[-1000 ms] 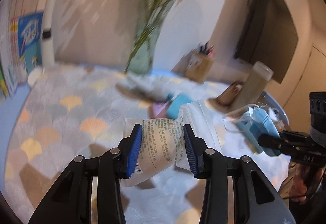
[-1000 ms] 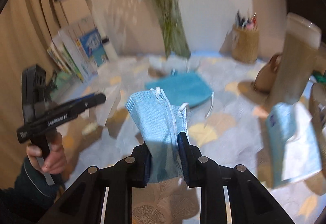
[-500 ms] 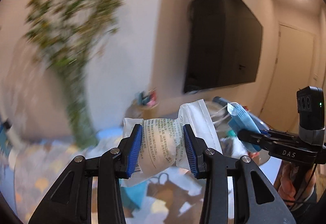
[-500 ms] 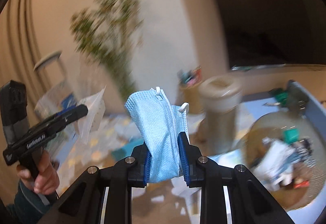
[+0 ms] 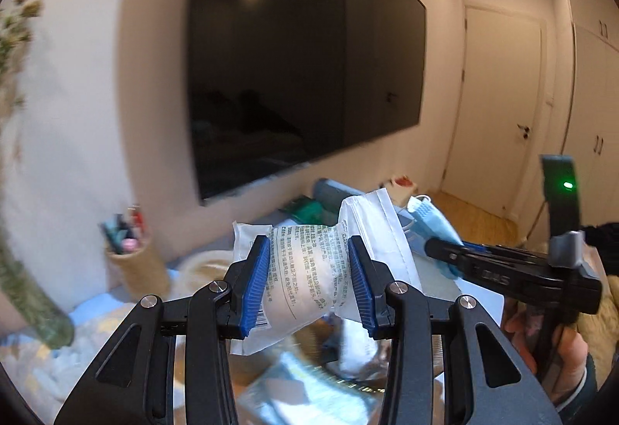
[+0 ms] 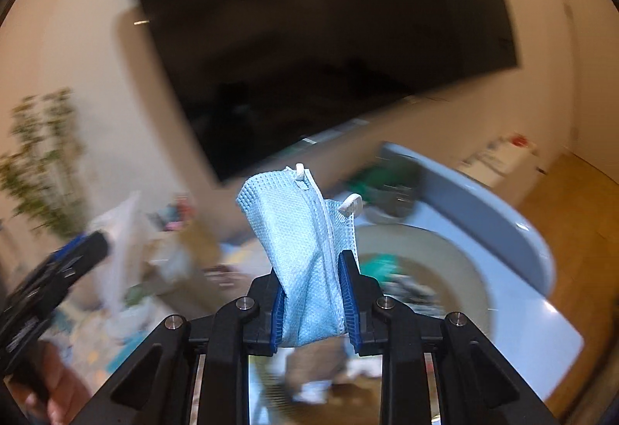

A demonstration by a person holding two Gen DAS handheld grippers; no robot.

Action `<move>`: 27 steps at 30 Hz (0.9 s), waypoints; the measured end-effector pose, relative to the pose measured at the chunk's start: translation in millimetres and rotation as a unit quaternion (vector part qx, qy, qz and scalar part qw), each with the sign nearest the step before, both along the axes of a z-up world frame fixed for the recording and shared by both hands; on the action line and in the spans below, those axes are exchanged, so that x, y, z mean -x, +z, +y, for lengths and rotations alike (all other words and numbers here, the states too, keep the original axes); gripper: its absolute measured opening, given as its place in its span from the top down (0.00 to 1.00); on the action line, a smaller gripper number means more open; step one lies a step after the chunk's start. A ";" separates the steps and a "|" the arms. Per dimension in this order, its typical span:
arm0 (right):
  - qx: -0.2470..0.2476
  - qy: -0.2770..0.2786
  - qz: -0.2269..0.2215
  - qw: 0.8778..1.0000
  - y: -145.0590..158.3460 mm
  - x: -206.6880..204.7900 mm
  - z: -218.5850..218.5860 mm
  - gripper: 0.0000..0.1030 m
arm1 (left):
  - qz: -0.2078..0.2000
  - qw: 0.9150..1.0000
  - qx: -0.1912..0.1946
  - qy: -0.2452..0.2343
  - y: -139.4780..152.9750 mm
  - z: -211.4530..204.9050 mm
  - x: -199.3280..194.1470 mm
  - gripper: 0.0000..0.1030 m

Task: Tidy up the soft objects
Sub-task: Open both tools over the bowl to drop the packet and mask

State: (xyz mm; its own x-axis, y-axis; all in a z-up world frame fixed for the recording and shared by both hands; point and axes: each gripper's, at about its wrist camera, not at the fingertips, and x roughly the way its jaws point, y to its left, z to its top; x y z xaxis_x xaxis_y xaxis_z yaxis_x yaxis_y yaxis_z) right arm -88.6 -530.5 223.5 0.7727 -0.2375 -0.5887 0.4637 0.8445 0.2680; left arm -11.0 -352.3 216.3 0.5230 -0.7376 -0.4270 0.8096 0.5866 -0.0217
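Your right tongs (image 6: 311, 305) are clamped narrow on the blue mask (image 6: 305, 243), and the round tray (image 6: 456, 270) lies just ahead and below them, slightly to their right, so your right hand looks nearer to it. Your left tongs (image 5: 309, 287) grip the white packet (image 5: 309, 270) crosswise, its long axis running side to side, above blurred clutter

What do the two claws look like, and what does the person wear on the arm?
Both are black plastic. The left claw and the right claw have blue ribbed pads and silver screws at the pivots. Seen from the left camera, the right claw carries white lettering on its side and a grey upright block with a green light. A dark sleeve covers the wrist.
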 end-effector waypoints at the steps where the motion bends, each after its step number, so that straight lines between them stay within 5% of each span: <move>1: -0.003 -0.017 0.010 1.000 -6.3 1.3 -11.5 0.77 | 0.002 1.000 -0.009 -0.002 -6.1 -11.6 0.8 0.63; 8: -0.070 -0.050 0.066 0.994 -53.2 -7.6 -69.8 0.76 | 0.019 0.998 -0.060 0.012 -51.9 -72.6 -1.8 0.62; 13: -0.117 -0.052 0.076 0.989 -70.3 -7.9 -84.2 0.48 | 0.046 0.996 -0.080 0.002 -68.2 -85.3 -1.7 0.37; 20: -0.114 -0.050 0.057 0.991 -61.9 17.3 -74.3 0.42 | 0.065 0.996 -0.061 -0.027 -63.2 -52.4 15.8 0.34; 27: -0.088 -0.022 0.050 0.995 -49.3 36.0 -32.5 0.41 | 0.067 0.997 -0.037 -0.017 -50.3 25.3 42.0 0.33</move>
